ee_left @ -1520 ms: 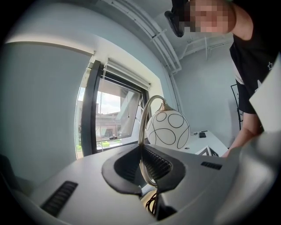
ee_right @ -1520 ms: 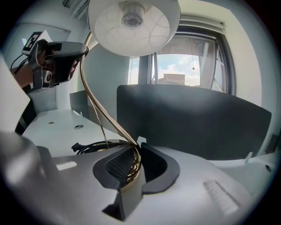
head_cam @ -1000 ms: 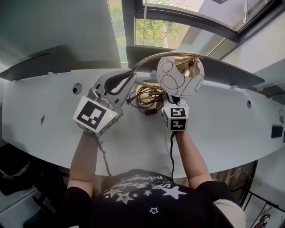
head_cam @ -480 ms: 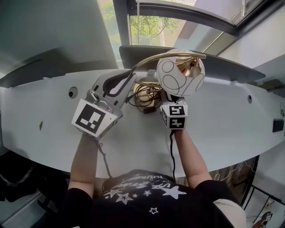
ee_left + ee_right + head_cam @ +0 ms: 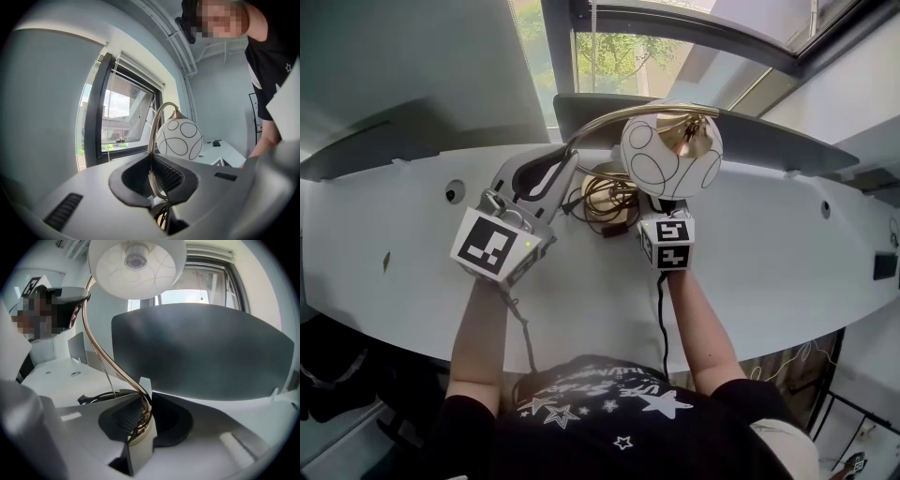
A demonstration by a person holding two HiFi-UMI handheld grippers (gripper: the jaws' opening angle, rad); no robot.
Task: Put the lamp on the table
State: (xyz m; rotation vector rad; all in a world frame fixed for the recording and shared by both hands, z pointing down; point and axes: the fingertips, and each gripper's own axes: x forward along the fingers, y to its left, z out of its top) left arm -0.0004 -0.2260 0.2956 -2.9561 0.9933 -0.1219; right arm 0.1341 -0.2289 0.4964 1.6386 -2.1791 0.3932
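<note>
Left hand-held gripper (image 5: 158, 183) clamped on lamp (image 5: 670, 155) stem (image 5: 152, 136). Right hand-held gripper (image 5: 146, 414) astride brass base (image 5: 139, 436), jaws opening. Shade (image 5: 179, 138), above right hand-held gripper, swung slightly toward left one since moment ago. Base apparently down on table (image 5: 769, 272); release likely starting.

I'm at a long white curved counter (image 5: 787, 281) w/ small round cable holes (image 5: 450, 195) near its back edge. A dark panel (image 5: 769, 141) stands along the far side. Above it is a dark-framed window (image 5: 619, 56): bright daylight, green trees outside, bldgs (image 5: 117, 133) farther off. Pale grey wall (image 5: 412, 66) to my L, white wall (image 5: 853, 94) to my R.
</note>
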